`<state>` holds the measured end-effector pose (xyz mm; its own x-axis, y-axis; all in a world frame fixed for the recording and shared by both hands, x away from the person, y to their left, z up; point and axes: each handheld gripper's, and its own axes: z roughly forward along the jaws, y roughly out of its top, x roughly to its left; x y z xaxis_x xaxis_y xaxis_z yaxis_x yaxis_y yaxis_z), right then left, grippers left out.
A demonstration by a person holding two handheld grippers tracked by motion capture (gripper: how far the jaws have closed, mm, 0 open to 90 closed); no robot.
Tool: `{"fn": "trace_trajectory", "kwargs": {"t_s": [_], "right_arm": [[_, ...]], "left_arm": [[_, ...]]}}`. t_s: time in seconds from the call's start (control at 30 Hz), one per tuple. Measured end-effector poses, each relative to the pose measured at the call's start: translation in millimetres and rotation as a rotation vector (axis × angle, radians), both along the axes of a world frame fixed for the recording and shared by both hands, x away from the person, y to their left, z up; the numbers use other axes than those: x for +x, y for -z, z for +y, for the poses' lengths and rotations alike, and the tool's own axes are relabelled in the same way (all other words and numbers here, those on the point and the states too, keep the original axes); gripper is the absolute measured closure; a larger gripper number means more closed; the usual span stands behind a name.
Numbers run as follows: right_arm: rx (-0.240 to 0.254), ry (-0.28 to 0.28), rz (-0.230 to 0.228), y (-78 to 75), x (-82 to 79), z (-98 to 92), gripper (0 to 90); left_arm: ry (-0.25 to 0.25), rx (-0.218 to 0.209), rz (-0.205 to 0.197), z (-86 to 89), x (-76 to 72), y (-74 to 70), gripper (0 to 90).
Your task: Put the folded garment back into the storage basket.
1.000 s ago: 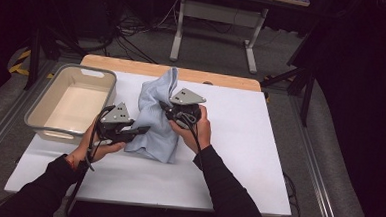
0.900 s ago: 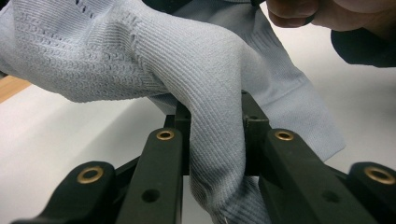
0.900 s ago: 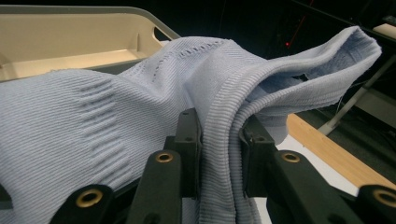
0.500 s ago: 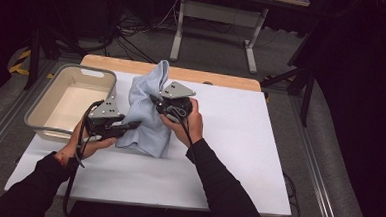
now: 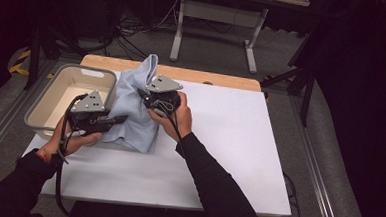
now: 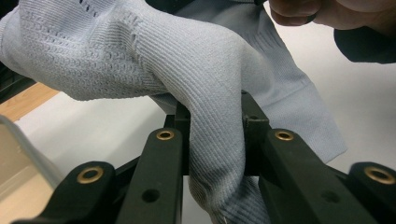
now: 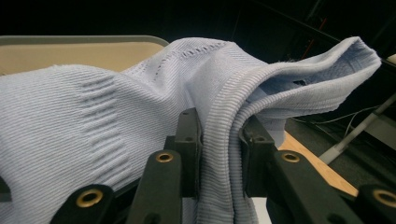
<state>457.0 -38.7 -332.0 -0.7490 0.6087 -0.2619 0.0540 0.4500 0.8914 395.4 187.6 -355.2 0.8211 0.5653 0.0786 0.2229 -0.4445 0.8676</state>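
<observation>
Over table | left tongs [image 6: 215, 135] clamp light-blue knit garment [image 5: 133, 105] | right tongs [image 7: 219, 140] clamp its ribbed edge

Ribbed matt knit garment [image 5: 136, 105]; smooth plastic bin [image 5: 57, 89]

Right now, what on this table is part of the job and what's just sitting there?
In the job:
- light blue knit garment, bunched and lifted partly off the table
- left claw, shut on a fold of it
- right claw, shut on its ribbed edge

Lying about:
- beige plastic bin, left of the garment, looks empty
- white table sheet
- wooden strip along the far edge
</observation>
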Motion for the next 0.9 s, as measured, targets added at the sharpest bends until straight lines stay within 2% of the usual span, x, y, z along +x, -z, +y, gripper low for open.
{"fn": "trace_trajectory", "kwargs": {"t_s": [0.4, 0.67, 0.9], "right_arm": [[0.025, -0.034, -0.001, -7.4, 6.3, 29.7, 72.9], [0.022, -0.049, -0.003, -9.0, 9.3, 46.8, 72.9], [0.019, -0.064, -0.007, -9.1, 12.1, 61.5, 73.0]], "left_arm": [[-0.044, 0.03, -0.008, 30.1, -0.6, -11.1, 75.2], [-0.066, 0.016, -0.004, 48.6, -0.3, -10.0, 75.2], [-0.085, 0.021, -0.002, 61.1, -0.2, -9.9, 75.2]]}}
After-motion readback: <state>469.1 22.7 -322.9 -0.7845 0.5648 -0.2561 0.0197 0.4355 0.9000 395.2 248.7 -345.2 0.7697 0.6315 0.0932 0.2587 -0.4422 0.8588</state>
